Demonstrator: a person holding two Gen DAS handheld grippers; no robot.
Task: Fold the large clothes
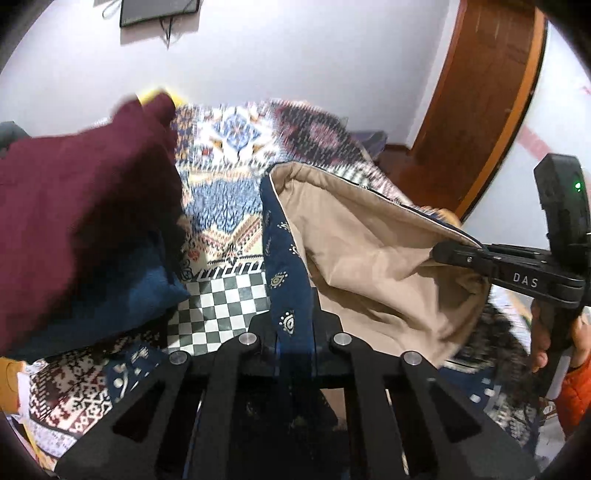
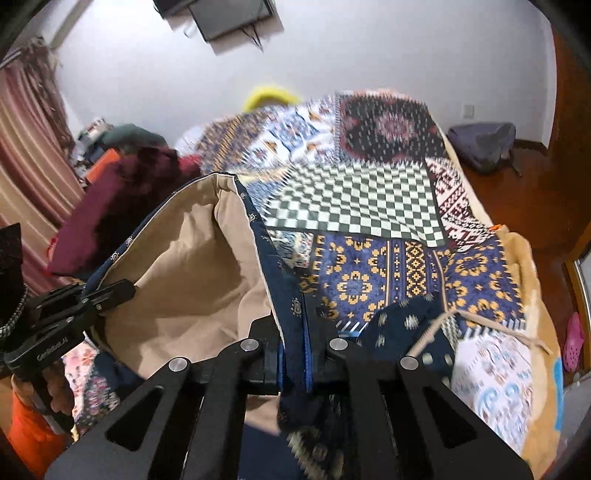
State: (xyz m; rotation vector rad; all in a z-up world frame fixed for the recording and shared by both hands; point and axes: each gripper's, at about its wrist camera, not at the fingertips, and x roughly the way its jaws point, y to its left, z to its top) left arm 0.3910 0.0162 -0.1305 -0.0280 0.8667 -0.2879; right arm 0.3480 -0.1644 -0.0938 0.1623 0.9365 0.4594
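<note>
Both claws (image 1: 293, 343) (image 2: 293, 350) clamp navy garment (image 1: 369, 251); maroon pile (image 1: 81, 221) crowds patchwork bedspread (image 2: 369, 206).

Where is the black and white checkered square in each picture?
Left wrist view: the checkered patch lies low and left of centre, beside the held navy garment.
Right wrist view: the patch lies above centre, right of the garment.
Shared landmark: the wall-mounted screen at top.

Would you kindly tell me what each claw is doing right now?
Left claw: closed on the navy garment.
Right claw: closed on the same garment's edge.
</note>
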